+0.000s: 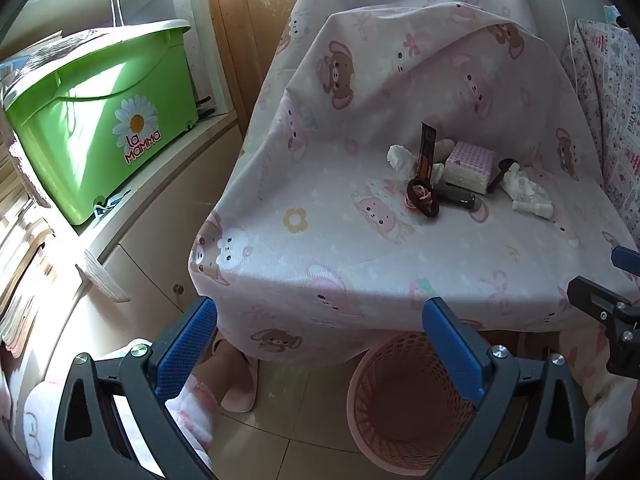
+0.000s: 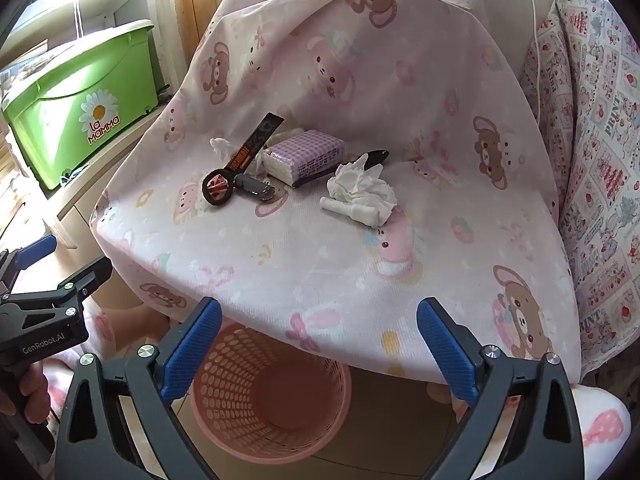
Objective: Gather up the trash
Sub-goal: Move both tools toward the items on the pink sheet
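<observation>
Centrally, crumpled white tissue, black wrapper strip, pink perforated basket

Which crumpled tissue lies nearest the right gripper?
The big crumpled tissue beside the small white bottle; the other tissue lies behind the black wrapper.

Sunlight streaming in from your left, glaring on green bin; fisheye bending edges, corners vignetting dark; focus staying sharp.

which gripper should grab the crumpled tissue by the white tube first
Right, probably. The tissue lies closer to the open right gripper; from the left gripper it sits far right.
</observation>
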Demonstrator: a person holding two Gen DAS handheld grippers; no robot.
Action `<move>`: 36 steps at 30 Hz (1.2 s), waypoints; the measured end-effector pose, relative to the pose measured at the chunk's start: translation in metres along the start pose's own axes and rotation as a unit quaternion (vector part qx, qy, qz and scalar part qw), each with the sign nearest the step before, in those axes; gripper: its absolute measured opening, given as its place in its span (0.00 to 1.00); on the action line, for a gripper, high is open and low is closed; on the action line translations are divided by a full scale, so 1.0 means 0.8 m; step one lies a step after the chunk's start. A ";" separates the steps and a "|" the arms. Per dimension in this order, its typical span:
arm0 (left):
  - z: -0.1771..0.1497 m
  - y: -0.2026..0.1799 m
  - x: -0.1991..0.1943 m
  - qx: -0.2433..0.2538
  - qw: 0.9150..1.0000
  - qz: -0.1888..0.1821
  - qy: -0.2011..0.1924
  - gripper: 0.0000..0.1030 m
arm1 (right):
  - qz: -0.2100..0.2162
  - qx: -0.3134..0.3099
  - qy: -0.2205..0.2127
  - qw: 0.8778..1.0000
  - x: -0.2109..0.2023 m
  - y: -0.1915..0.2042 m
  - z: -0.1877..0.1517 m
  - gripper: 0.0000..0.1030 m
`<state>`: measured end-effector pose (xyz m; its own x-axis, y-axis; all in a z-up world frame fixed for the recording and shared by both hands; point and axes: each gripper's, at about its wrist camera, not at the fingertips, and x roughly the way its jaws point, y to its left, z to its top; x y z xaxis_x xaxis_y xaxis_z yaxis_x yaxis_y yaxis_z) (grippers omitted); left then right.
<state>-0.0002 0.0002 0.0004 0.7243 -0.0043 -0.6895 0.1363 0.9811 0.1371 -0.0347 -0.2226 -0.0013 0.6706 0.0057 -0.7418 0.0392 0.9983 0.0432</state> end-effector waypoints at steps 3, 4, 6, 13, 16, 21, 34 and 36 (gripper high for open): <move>-0.001 0.001 0.001 -0.002 1.000 -0.005 0.000 0.99 | 0.000 0.000 0.000 1.000 0.000 0.000 0.000 0.96; -0.001 0.001 0.001 -0.001 1.000 -0.005 0.001 0.99 | 0.000 0.000 0.000 1.000 0.000 0.000 0.000 0.96; -0.001 0.002 0.001 -0.001 1.000 -0.006 0.000 0.99 | 0.000 0.000 0.000 1.000 0.000 0.000 0.000 0.96; 0.001 0.001 0.002 -0.008 1.000 -0.010 -0.006 0.99 | 0.001 0.001 -0.001 1.000 -0.001 0.000 0.000 0.96; 0.001 0.001 0.002 -0.007 1.000 -0.010 -0.006 0.99 | 0.001 0.001 0.000 1.000 0.000 0.001 0.000 0.96; 0.001 0.000 0.003 -0.009 1.000 -0.010 -0.005 0.99 | 0.000 0.001 0.000 1.000 0.000 0.000 0.000 0.96; 0.001 -0.002 0.004 -0.002 1.000 -0.004 0.000 0.99 | 0.002 0.003 0.003 1.000 0.000 -0.001 0.001 0.96; 0.000 -0.003 0.004 0.000 1.000 -0.003 0.004 0.99 | 0.001 0.003 0.003 1.000 0.001 -0.001 0.001 0.96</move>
<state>0.0020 -0.0020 -0.0019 0.7182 -0.0083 -0.6958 0.1398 0.9813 0.1325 -0.0340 -0.2232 -0.0014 0.6661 0.0085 -0.7458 0.0414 0.9980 0.0483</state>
